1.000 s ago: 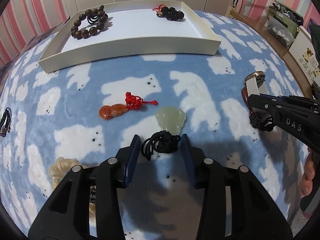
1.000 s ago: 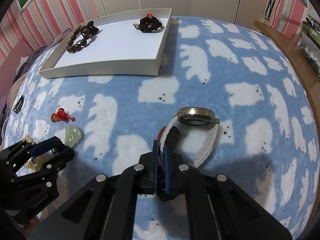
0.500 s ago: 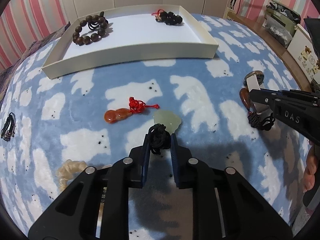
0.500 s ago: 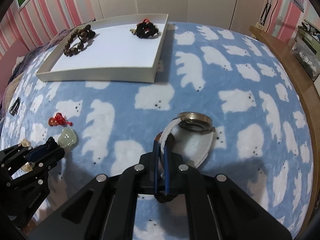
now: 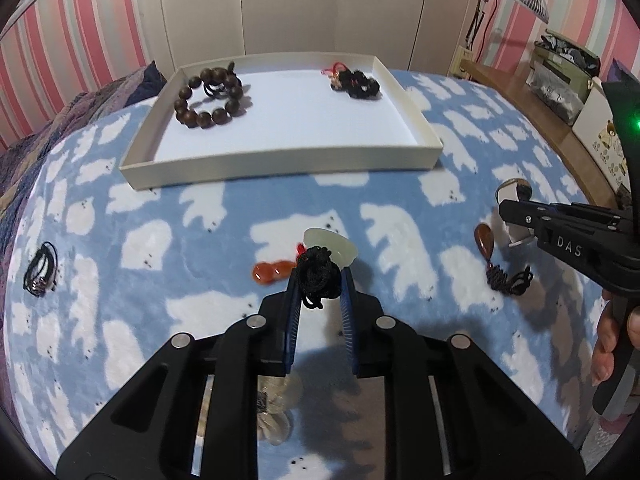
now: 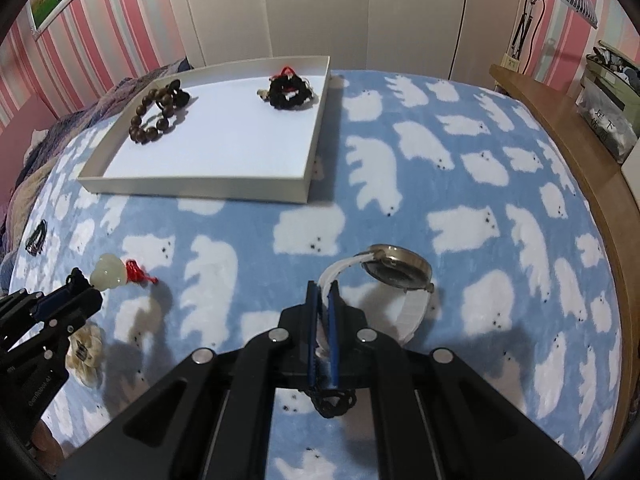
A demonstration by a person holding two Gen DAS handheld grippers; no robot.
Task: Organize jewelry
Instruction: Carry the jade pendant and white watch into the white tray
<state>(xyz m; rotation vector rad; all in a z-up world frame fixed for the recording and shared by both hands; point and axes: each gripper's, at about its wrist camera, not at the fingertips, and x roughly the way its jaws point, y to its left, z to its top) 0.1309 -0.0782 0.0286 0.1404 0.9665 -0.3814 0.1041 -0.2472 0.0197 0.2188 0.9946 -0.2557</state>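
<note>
Bear-print blanket (image 5: pixel 400 224) — left claw (image 5: pixel 320 280) clamps pale jade pendant's (image 5: pixel 328 245) black cord; right claw (image 6: pixel 323 296) pinches white watch strap (image 6: pixel 340 270).

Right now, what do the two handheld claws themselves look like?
Both are matte black plastic frames with cut-out slots and round silver bolts. The left claw has two flat blue ridged fingers; the right claw has the same thin blue fingers. Seen from the left camera, the right claw's side bears white letters "DAS".

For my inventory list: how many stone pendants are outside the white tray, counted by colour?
Pale green pendant: 1
Orange pendant: 1
Brown pendant: 1
Total: 3
</note>
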